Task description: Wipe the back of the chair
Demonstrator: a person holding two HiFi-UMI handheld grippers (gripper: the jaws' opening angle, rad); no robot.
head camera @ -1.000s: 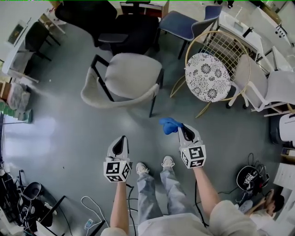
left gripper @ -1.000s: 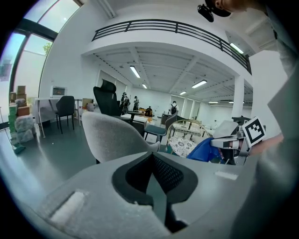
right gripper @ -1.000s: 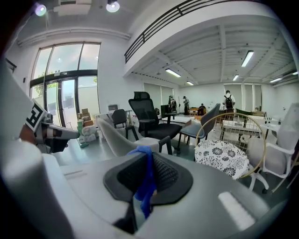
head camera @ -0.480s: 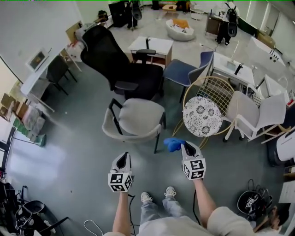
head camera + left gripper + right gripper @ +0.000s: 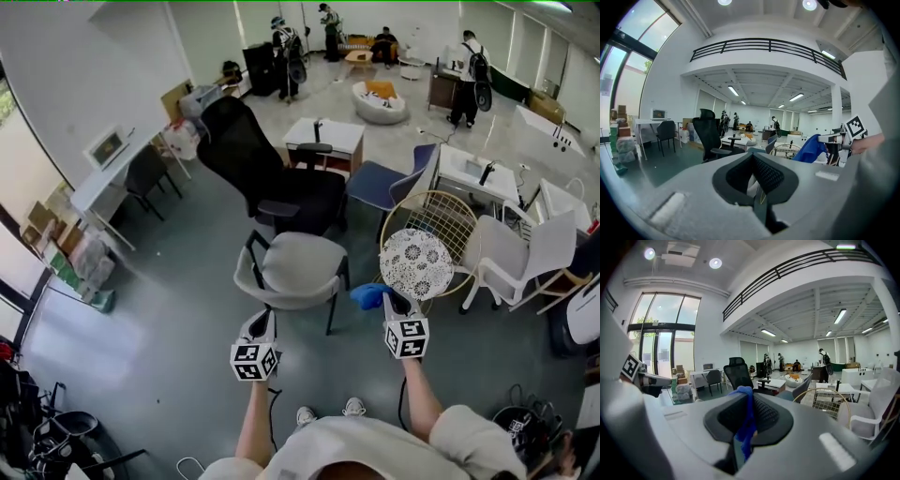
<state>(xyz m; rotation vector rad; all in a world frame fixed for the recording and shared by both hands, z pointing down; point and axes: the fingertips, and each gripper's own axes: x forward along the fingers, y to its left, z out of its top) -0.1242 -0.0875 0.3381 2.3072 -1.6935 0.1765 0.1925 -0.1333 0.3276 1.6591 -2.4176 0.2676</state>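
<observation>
The grey chair (image 5: 292, 265) stands on the floor straight ahead in the head view, its curved back (image 5: 265, 292) turned toward me. My left gripper (image 5: 261, 327) hovers just short of that back, shut with nothing between its jaws (image 5: 757, 187). My right gripper (image 5: 395, 306) is to the right of the chair, shut on a blue cloth (image 5: 368, 296) that bunches out from the jaws toward the chair. The right gripper view shows the cloth (image 5: 744, 420) pinched between the jaws. From the left gripper view the cloth (image 5: 811, 149) hangs at the right.
A black office chair (image 5: 246, 155) and a blue chair (image 5: 382, 187) stand behind the grey one. A round wire chair with a patterned cushion (image 5: 415, 262) and a white chair (image 5: 520, 246) are close on the right. Desks line the left wall; several people stand far off.
The head view has tilted up and shows much more of the room. Both grippers have come forward to the grey chair's back, with the cloth still in the right one.
</observation>
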